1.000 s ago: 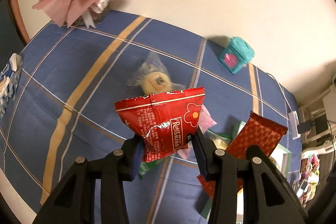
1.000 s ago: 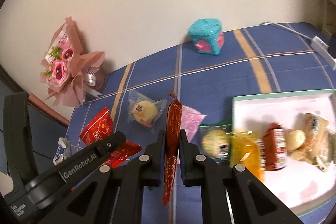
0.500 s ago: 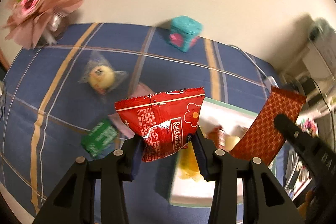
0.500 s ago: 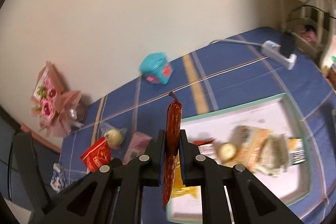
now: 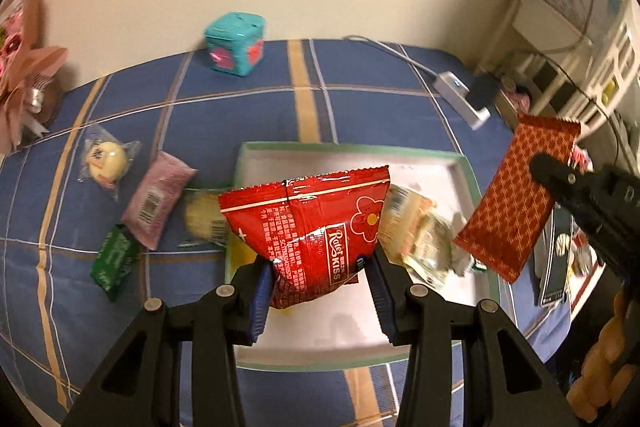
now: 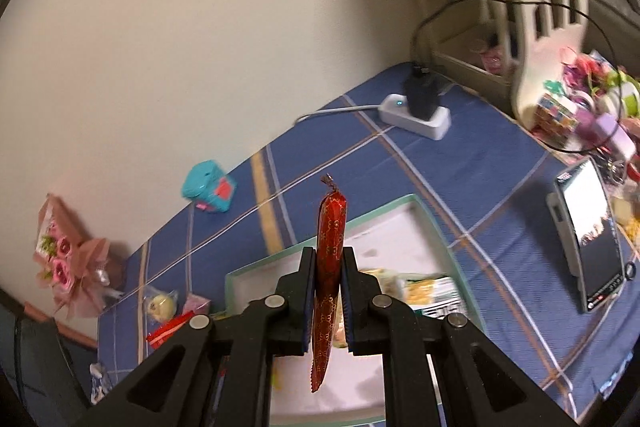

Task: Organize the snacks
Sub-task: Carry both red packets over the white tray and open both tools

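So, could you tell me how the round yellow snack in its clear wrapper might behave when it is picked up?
The round yellow snack would probably feel light for its size. Its clear wrapper looks loose and glossy, so the film may crumple and slip between pads. Pushed on the blue cloth, the ball shape might roll slightly, though the flat wrapper ends should limit that.

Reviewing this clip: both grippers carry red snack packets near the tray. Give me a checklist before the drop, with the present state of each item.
1. Left gripper clamps the red Rose Kiss packet: ok.
2. Right gripper clamps the patterned red packet: ok.
3. Left packet over the tray: ok.
4. Right packet over the tray: ok.
5. Bare tray floor to drop onto: ok.
6. Height above tray: cannot tell.
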`<action>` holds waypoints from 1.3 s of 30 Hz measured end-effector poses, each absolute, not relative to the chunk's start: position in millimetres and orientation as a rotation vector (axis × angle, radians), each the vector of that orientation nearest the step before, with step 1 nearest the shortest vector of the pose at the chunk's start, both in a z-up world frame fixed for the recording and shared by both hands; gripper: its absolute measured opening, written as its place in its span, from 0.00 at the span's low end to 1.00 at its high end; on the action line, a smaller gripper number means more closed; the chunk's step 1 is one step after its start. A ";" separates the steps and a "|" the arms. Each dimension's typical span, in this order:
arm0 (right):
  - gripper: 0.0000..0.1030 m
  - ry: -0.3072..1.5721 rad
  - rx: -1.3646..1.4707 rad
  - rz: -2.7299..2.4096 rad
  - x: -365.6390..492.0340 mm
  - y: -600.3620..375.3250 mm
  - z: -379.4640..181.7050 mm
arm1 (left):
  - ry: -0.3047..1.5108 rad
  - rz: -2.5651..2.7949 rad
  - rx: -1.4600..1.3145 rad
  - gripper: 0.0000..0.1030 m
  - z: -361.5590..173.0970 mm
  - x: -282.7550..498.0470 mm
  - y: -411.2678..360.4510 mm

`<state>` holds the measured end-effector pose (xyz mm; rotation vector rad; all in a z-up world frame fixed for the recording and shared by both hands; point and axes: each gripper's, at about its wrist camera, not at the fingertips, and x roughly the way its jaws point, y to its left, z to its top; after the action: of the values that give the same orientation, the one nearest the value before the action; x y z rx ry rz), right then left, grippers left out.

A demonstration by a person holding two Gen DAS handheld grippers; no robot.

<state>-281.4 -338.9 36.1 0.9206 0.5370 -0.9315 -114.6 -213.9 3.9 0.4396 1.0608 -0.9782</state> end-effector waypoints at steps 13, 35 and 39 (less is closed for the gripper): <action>0.12 0.616 1.006 -0.917 -279.0 -356.9 -3.2 | 1.107 -0.961 0.519 0.44 -28.2 -131.1 -238.9; 0.76 0.717 0.961 -0.974 -274.1 -354.5 -4.8 | 1.082 -0.863 0.540 0.73 -25.5 -124.5 -241.3; 0.94 0.740 0.904 -0.991 -269.3 -348.8 0.9 | 1.085 -0.805 0.512 0.84 -23.1 -109.7 -234.0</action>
<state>-269.3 -348.8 0.9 0.9044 0.7398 -0.9915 -109.7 -234.0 -23.1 0.5123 1.0851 -0.8053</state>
